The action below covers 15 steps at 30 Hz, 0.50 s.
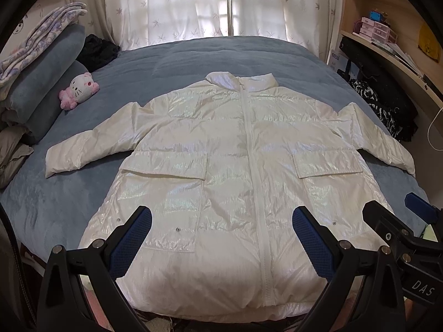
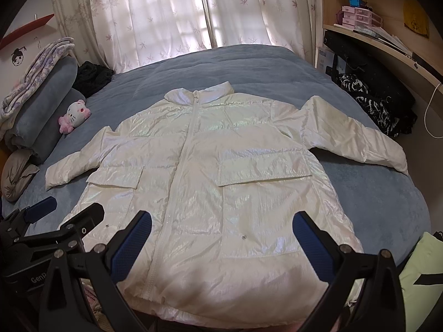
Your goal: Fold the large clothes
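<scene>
Left wrist view: the white puffer jacket (image 1: 235,171) lies zipped and face up, spread flat across the blue bed (image 1: 55,207), both sleeves out to the sides, hem nearest the camera. The left gripper (image 1: 221,238) hovers over the hem, jaws spread wide, holding nothing. The right gripper (image 1: 409,221) sits just beside it at the frame's right edge. The risk I see: this glossy, puffy shell looks slippery, so a shallow pinch could let the fabric slide out mid-fold.

Right wrist view: the right gripper (image 2: 221,240) is likewise poised above the hem, jaws wide apart and empty, aimed along the jacket towards the collar (image 2: 198,94). A plush cat toy (image 2: 74,116) sits near the left sleeve (image 2: 74,166); a swept sleeve might knock it.
</scene>
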Each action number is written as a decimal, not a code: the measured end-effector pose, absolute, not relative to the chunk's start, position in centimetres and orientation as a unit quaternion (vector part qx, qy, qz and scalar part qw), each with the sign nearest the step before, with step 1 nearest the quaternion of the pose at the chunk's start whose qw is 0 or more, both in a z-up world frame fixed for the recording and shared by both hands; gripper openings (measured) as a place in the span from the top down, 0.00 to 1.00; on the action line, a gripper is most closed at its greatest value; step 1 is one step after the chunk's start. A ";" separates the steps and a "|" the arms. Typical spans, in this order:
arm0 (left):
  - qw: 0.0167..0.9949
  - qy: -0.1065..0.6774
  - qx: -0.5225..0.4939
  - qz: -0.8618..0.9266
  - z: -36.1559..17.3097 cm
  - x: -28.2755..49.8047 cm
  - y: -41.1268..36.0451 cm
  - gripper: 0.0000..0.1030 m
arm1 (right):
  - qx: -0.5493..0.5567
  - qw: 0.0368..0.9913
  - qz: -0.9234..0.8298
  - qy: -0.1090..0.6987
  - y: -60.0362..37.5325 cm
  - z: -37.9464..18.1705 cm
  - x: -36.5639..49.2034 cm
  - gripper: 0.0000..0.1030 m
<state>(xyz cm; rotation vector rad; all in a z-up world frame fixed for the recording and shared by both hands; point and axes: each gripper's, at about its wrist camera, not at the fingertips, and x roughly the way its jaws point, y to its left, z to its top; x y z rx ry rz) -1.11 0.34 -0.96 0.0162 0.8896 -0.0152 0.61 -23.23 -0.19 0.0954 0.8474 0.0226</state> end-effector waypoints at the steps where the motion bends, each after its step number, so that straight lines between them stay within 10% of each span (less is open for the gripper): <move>1: 0.902 0.432 0.007 -0.008 -1.1 -1.2 0.3 0.03 | 0.047 0.910 0.011 0.411 -23.2 -0.2 0.6 0.01; 15: 0.895 0.447 0.001 -0.009 -1.2 -0.6 0.4 0.03 | 0.049 0.909 0.011 0.415 -23.7 -0.7 0.4 0.01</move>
